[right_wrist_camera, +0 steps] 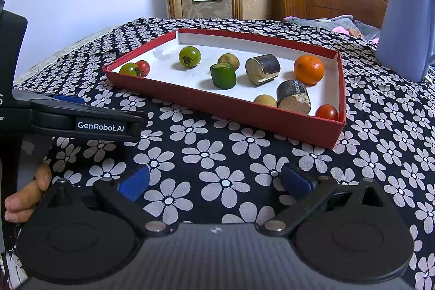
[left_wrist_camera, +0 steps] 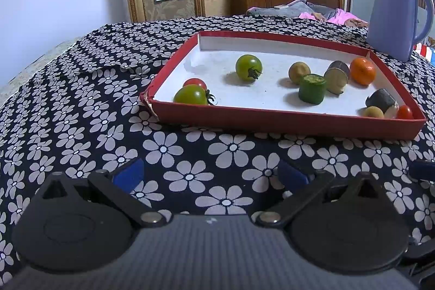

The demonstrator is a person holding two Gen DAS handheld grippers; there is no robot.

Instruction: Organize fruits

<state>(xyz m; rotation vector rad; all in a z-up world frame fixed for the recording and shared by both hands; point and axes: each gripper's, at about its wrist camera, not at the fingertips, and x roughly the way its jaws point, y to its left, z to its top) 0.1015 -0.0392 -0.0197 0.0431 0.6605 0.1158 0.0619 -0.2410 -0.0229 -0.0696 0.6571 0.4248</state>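
While both grippers are hovering low over the flowered cloth (left_wrist_camera: pixel 190 143), the left gripper (left_wrist_camera: pixel 210 175) is holding its blue-tipped fingers (left_wrist_camera: pixel 130 174) spread wide with nothing between them, and the right gripper (right_wrist_camera: pixel 214 182) is showing the same wide gap above the cloth. Seen from the right wrist, the left gripper's body is sitting just to its left, with a person's hand (right_wrist_camera: pixel 25 197) curling around the handle there.

Ahead of both, a red tray (left_wrist_camera: pixel 285 124) with a white floor is lying on the cloth, apart from the fingertips. Nearest the left gripper, a green tomato (left_wrist_camera: pixel 191 95) is touching a red cherry tomato (left_wrist_camera: pixel 195 83) in the tray's near-left corner. Farther in, another green tomato (left_wrist_camera: pixel 248 67) is standing alone. Toward the right, a green cylinder (left_wrist_camera: pixel 312 89), possibly a cucumber piece, is sitting just beside a brownish round fruit (left_wrist_camera: pixel 299 72) and a dark-skinned cut chunk (left_wrist_camera: pixel 337 76), with an orange (left_wrist_camera: pixel 363 71) beyond. In the near-right corner, a second dark chunk (right_wrist_camera: pixel 293 97), a small tan fruit (right_wrist_camera: pixel 265 101) and a red cherry tomato (right_wrist_camera: pixel 326 112) are clustering together.

Past the tray to the right, a blue pitcher (left_wrist_camera: pixel 394 18) is standing upright.
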